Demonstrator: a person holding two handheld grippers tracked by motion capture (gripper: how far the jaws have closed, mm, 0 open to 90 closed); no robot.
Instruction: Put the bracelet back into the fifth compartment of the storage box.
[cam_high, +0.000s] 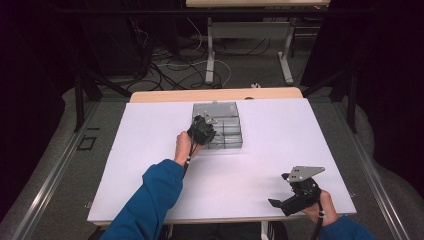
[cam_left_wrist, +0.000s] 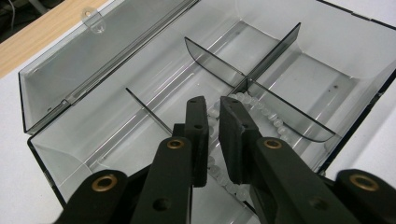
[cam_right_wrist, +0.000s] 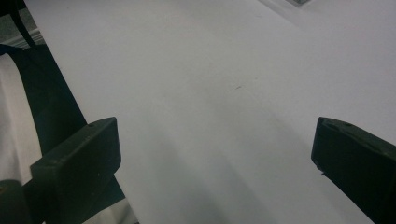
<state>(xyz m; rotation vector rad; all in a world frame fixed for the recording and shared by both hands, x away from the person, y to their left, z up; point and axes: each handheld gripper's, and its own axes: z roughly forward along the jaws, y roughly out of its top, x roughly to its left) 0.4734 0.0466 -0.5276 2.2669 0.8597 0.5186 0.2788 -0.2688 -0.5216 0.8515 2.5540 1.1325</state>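
High view: left tongs (cam_high: 201, 131) sit over the near-left part of the clear smoky box (cam_high: 227, 106) in the middle of the white counter (cam_high: 150, 150). In the left gripper view the left tongs (cam_left_wrist: 212, 105) point down into the box (cam_left_wrist: 355, 46), jaws narrow with just a slit, and the white bead string (cam_left_wrist: 268, 116) runs through that slit. It looks pinched, but pad contact is hard to confirm. The box lid (cam_left_wrist: 70, 79) is folded back flat and dark dividers (cam_left_wrist: 215, 60) split the tray into compartments. The beads trail from the jaws rightward along the curved divider in a near compartment; whether they cross under it I cannot tell. The other compartments look bare. Judgement: the step is placing the strand in one cell. Do it well by keeping the tips low inside the walls, staying off the dividers, letting the slack coil in the same cell, then opening and lifting straight up so no bead snags. Far right, the right tongs (cam_high: 280, 204) rest near the counter's near edge; in the right gripper view the right tongs (cam_right_wrist: 215, 154) are wide, holding nothing, over bare counter.
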